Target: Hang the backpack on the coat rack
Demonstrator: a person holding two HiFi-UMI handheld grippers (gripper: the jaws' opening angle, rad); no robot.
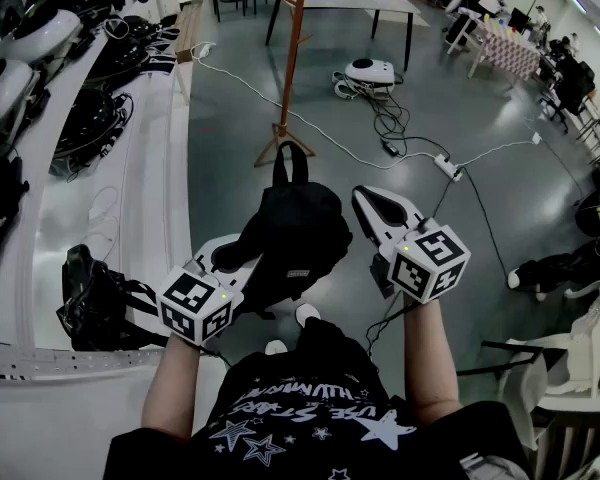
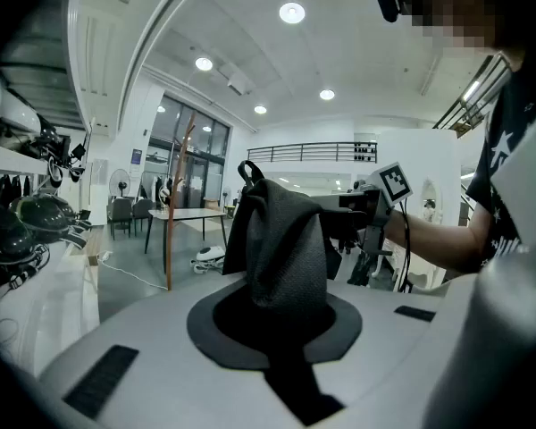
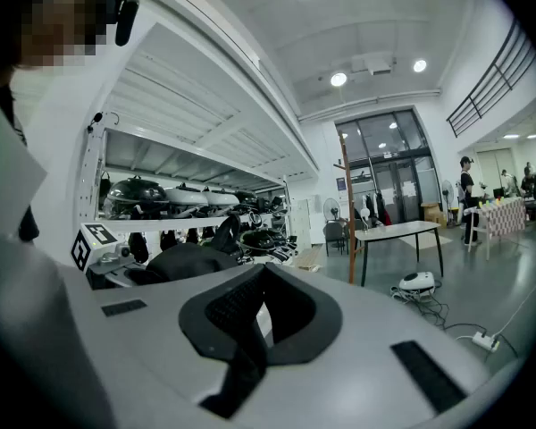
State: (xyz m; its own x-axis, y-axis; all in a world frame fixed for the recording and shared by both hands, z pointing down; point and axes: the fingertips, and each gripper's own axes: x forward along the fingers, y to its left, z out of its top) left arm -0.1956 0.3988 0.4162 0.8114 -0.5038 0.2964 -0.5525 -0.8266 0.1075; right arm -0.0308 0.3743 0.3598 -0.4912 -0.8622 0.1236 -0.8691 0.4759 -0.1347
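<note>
Left gripper (image 1: 232,256) jaws pinching black backpack (image 1: 298,230) fabric, right gripper (image 1: 373,204) jaws pressed together just beside it, coat rack (image 1: 291,63) standing well beyond.

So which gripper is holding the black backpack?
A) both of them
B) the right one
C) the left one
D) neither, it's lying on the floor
C: in the left gripper view, the left gripper is shut on the black fabric of the backpack, while the right gripper is shut with nothing in it.
</note>
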